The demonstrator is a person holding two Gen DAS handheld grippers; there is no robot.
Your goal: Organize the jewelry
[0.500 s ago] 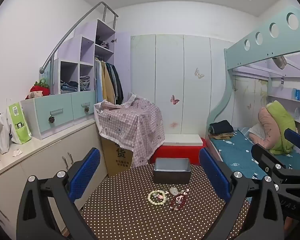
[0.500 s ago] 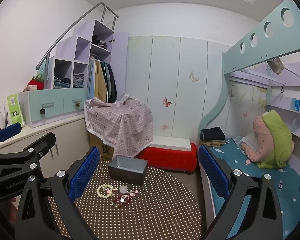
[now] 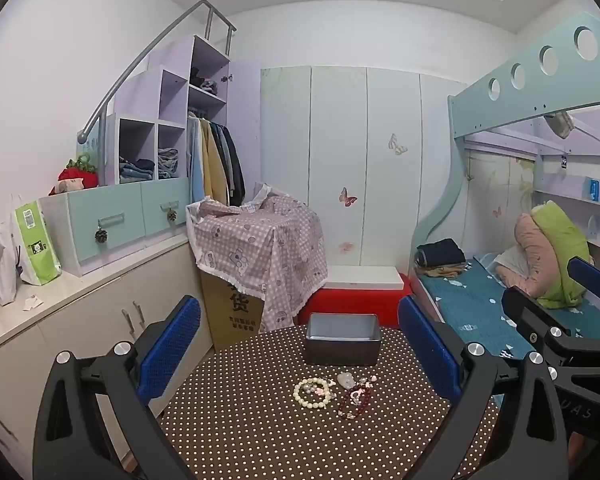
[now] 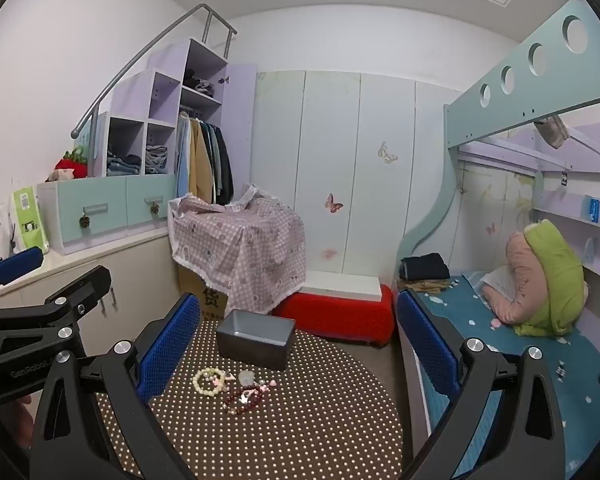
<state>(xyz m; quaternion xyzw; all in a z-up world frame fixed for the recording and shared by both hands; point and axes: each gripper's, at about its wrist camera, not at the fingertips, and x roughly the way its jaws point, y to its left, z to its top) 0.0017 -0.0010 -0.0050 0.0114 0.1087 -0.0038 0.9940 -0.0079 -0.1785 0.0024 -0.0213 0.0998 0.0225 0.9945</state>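
A: Jewelry lies loose on the dotted tabletop, ahead of both grippers. What sits nearest the left gripper?

B: A cream bead bracelet, just ahead and between its blue pads, which stand wide apart with nothing between them. Touching or just beside it, toward that gripper's right pad, lies a dark red bead string, and just beyond these a pale stone pendant among a few small pink pieces.

A: And from the right gripper?

B: Its pads are likewise spread wide and empty. The same cluster lies ahead and toward its left pad: cream bead bracelet, dark red bead string, pale stone pendant.

A: What lies beyond the jewelry?

B: A grey open box, standing on the tabletop near the far edge, apart from the beads; its inside shows nothing that can be made out.

A: Farther still?

B: A red bench on the floor, a carton under a checked pink cloth to its left, and a bed with a teal sheet to the right.
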